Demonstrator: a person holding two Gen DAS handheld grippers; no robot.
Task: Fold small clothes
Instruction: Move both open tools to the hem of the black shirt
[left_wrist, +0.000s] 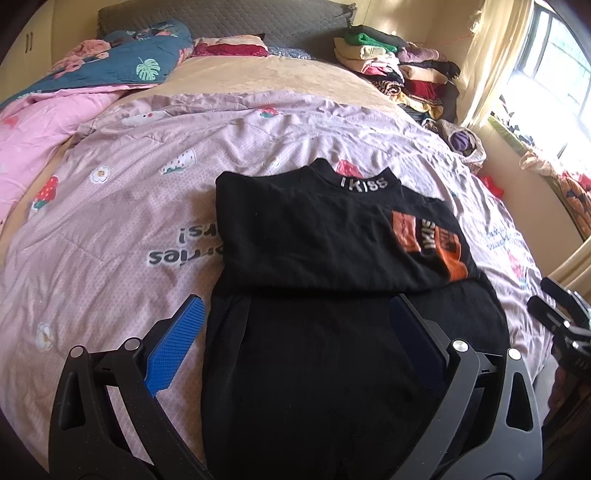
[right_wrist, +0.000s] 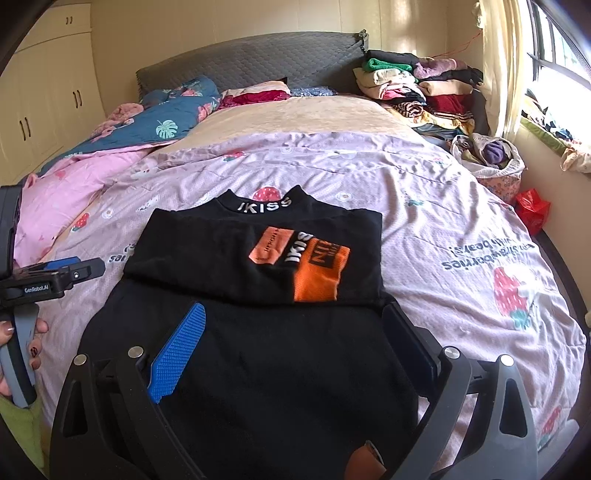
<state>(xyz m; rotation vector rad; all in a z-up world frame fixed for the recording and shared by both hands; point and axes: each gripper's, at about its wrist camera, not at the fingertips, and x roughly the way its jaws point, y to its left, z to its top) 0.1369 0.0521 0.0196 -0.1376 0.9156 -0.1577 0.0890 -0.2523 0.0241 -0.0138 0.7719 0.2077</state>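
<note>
On the bed's pink quilt (right_wrist: 424, 206) the half-folded black shirt (right_wrist: 258, 258) lies between my wide-open, empty left claw (left_wrist: 295, 332) and right claw (right_wrist: 295, 332), and I worry uneven pinching could drag the folded layer askew.

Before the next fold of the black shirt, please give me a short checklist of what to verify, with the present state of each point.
1. Left tongs open, holding nothing: ok.
2. Right tongs open, holding nothing: ok.
3. Black shirt lies on the quilt, its upper part folded over: ok.
4. Near hem within reach: cannot tell, hidden by the tongs.
5. Clothes pile apart from the shirt: ok.
</note>
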